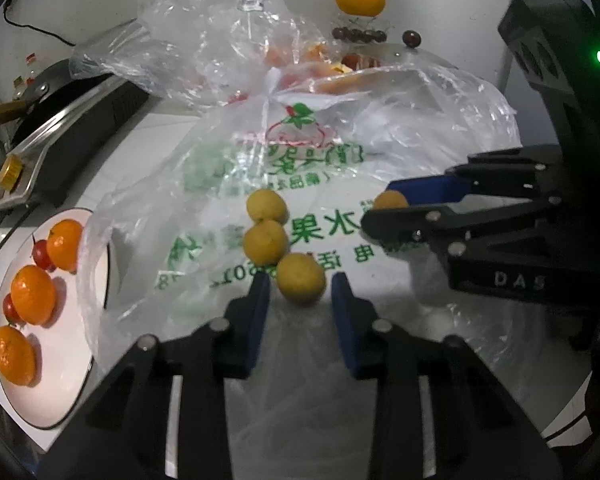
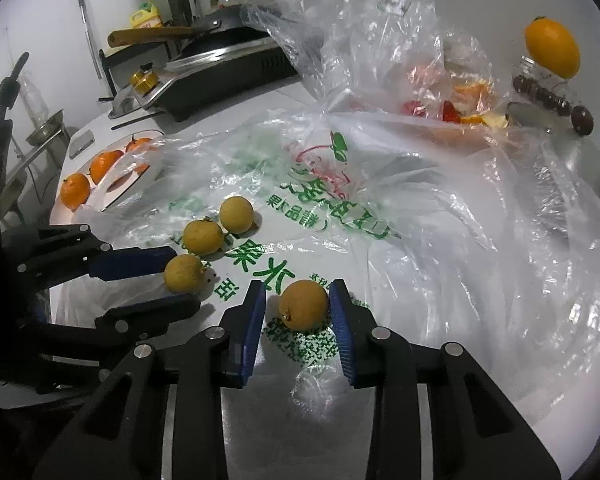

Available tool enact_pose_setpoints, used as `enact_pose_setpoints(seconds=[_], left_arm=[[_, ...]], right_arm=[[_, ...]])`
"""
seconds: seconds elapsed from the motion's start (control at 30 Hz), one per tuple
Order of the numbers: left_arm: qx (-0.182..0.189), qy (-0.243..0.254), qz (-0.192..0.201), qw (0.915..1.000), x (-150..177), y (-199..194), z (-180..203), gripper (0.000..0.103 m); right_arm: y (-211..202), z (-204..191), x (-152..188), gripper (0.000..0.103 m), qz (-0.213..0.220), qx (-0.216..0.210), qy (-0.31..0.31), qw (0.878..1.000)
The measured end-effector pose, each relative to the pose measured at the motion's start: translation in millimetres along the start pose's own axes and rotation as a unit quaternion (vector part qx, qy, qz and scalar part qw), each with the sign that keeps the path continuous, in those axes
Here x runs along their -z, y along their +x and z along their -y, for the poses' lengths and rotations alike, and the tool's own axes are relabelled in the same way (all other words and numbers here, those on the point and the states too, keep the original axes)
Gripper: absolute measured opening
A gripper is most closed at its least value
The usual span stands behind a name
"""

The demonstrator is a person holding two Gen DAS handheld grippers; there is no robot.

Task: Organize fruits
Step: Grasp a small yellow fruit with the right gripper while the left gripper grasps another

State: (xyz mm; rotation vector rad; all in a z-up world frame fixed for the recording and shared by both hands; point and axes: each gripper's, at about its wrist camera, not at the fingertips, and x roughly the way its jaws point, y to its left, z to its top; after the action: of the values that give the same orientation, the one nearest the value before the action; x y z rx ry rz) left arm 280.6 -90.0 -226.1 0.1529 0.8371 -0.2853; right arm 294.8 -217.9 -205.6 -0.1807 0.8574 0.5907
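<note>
Four small yellow-brown fruits lie on a flat printed plastic bag (image 2: 340,216) spread over the white counter (image 1: 148,136). The left claw (image 1: 300,292) brackets the nearest fruit (image 1: 300,282) of a touching row of three, its blue pads not quite pressing. The right claw (image 2: 298,308) brackets the fourth fruit (image 2: 303,305), its right pad touching, its left just clear. A white plate (image 1: 60,400) holds three oranges (image 1: 33,294) and two small red fruits. A dark cooker with a pan (image 2: 224,40) stands behind.
</note>
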Motion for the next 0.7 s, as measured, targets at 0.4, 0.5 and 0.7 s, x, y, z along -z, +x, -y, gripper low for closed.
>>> enact_pose_setpoints(seconds=[0.4, 0.5, 0.7], left_arm=[[0.011, -0.001, -0.006, 0.9999, -7.0, 7.3, -1.1, 0.026], [0.015, -0.001, -0.005, 0.9999, -8.1, 8.8, -2.2, 0.026], [0.021, 0.005, -0.007, 0.9998, -7.4, 8.0, 2.0, 0.026]], right_arm=[[4.2, 0.1, 0.1, 0.027, -0.01, 0.007, -0.002, 1.0], [3.8, 0.2, 0.2, 0.027, -0.009, 0.007, -0.003, 1.0], [-1.3, -5.0, 0.6, 0.027, -0.003, 0.004, -0.013, 1.0]])
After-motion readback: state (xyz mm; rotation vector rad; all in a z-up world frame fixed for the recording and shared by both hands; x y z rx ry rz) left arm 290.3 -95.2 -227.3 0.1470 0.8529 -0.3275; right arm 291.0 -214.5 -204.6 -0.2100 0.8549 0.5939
